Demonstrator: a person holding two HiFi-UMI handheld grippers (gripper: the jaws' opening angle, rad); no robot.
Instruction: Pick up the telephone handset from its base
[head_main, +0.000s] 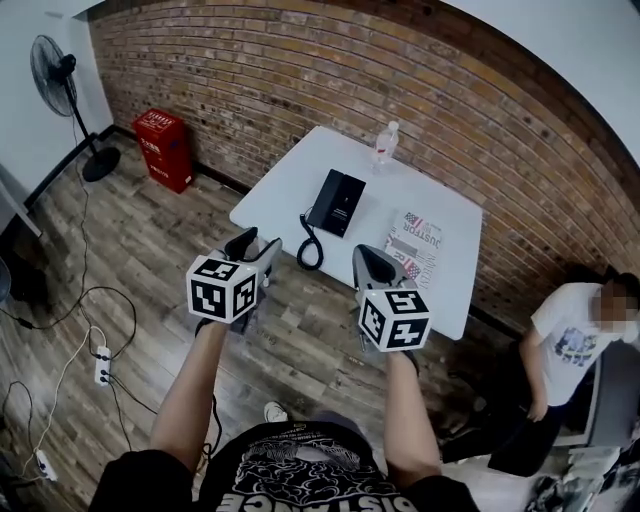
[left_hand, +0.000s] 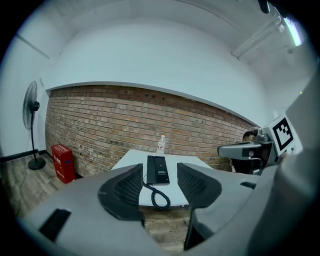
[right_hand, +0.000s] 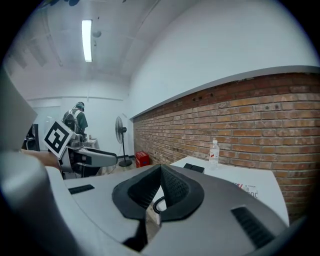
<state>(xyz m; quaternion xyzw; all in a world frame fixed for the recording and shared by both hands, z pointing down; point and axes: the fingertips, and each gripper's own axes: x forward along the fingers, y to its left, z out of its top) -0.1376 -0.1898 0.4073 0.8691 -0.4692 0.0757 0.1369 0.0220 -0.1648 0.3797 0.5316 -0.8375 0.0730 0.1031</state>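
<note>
Indoors, telephone (head_main: 337, 202) on white table (head_main: 285, 190), brick wall (head_main: 300, 70)

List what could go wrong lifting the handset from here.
The coiled cord hangs over the near edge of the table; the open left gripper could snag it going in. A tug on the handset might drag the base toward that edge. A shoved base could topple the water bottle standing behind it.

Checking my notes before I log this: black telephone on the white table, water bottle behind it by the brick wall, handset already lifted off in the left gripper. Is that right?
Not quite: the handset lies on its base, and the left gripper is open and empty, short of the white table. The left gripper view shows this. The rest stands.
</note>
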